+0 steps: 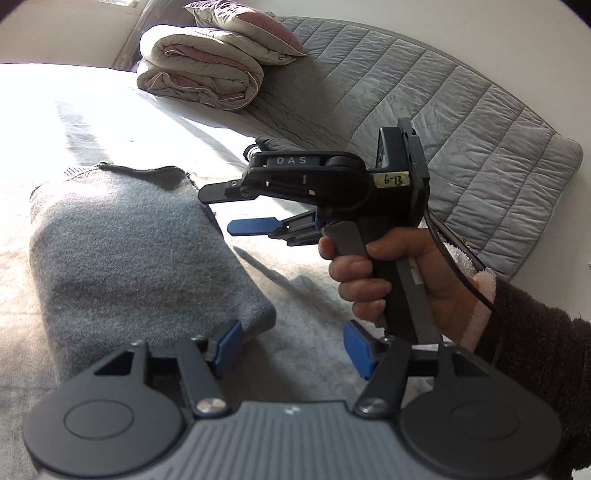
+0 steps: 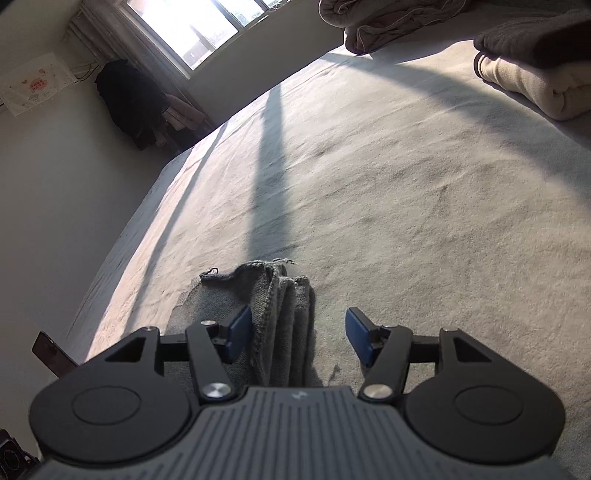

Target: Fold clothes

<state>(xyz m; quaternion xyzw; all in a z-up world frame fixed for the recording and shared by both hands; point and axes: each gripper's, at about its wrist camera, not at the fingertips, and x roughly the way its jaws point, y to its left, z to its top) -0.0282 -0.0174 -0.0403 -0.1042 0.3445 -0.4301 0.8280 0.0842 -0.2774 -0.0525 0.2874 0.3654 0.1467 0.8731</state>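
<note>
A grey knitted garment lies folded into a thick pad on the pale bed sheet. My left gripper is open at the pad's near right corner; the corner lies just by its left blue pad, and nothing is between the pads. In the left wrist view a hand holds my right gripper at the pad's far right edge, jaws apart. In the right wrist view the right gripper is open, with the garment's stacked layers lying between its pads, closer to the left one.
A folded duvet with a pillow and a grey quilted cover lie at the head of the bed. A beige folded blanket under a dark garment sits far right. The bed edge drops to the left, below a window.
</note>
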